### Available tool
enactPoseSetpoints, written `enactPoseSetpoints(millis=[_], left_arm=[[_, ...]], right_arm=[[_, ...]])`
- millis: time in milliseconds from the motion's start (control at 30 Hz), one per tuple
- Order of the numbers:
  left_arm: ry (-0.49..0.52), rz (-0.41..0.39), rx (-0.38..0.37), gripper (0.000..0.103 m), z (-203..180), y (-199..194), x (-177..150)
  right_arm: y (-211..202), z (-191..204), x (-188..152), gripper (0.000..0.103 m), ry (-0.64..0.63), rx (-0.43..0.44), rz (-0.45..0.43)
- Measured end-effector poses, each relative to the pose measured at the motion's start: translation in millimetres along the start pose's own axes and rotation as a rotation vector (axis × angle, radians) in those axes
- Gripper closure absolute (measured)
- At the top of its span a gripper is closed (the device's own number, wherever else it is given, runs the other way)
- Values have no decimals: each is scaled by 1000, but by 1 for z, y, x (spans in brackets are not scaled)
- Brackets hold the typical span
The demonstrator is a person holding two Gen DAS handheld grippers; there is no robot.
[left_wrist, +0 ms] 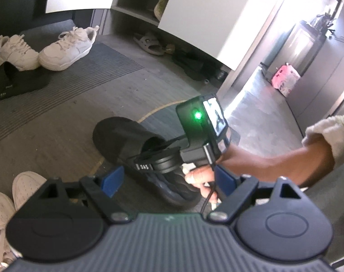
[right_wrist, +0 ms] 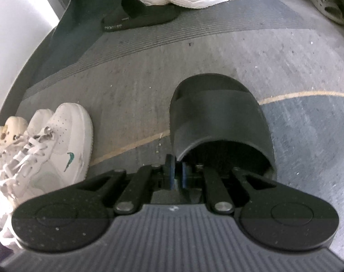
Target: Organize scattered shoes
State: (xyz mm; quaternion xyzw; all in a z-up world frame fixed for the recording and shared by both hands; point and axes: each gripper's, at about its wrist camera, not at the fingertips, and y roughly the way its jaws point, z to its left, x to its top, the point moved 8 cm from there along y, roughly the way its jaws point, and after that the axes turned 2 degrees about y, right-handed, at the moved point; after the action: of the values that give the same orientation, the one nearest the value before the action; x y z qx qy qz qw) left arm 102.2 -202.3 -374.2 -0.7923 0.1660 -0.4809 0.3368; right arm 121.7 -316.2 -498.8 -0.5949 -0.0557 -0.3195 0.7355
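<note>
An open shoe cabinet [left_wrist: 135,6] stands at the far side of the entryway, its white doors swung wide. One shelf holds a pale shoe [left_wrist: 159,5], half hidden by a door. In the gap beneath the cabinet lie a grey slide sandal [left_wrist: 149,43] and some dark shoes [left_wrist: 194,68].

The right tongs [right_wrist: 176,172] are nearly closed, their blue pads pinching the side edge of a black slide slipper [right_wrist: 217,117] at the mouth of its strap. The slipper's toe points away from the camera, and it sits on or just above the floor mat [right_wrist: 149,79]; which one is unclear. A person's hand [left_wrist: 203,176] holds these tongs, with a camera unit showing a green light [left_wrist: 198,115] on top.

The left tongs [left_wrist: 167,181] stand wide open and hold nothing, just behind the slipper.

On the mat's far edge, two white sneakers [left_wrist: 65,47] rest beside a second black slipper [right_wrist: 140,15]. Nearer on the left sit white lace-up sneakers with a green logo [right_wrist: 58,140].

To the right, a bright hallway leads past a pink-and-white bag [left_wrist: 285,79] on the floor.
</note>
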Motion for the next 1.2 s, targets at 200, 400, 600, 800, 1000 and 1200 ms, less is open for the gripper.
enactPoseSetpoints(millis=[200, 400, 600, 800, 1000, 1200], left_arm=[[-33, -14, 82, 15, 22, 3, 14], [17, -87, 315, 14, 101, 12, 71], [-83, -80, 654, 14, 239, 31, 122], [-215, -45, 890, 14, 357, 53, 161], [-210, -49, 961, 16, 408, 102, 194], [-90, -23, 1118, 22, 441, 149, 212]], right_arm=[[-22, -5, -2, 21, 68, 59, -20], [-67, -6, -1, 21, 34, 29, -115], [-75, -5, 22, 21, -31, 0, -184], [-70, 1, 46, 21, -104, 3, -215], [-49, 5, 63, 21, -173, 42, -190], [-25, 4, 83, 21, -167, 52, -168]])
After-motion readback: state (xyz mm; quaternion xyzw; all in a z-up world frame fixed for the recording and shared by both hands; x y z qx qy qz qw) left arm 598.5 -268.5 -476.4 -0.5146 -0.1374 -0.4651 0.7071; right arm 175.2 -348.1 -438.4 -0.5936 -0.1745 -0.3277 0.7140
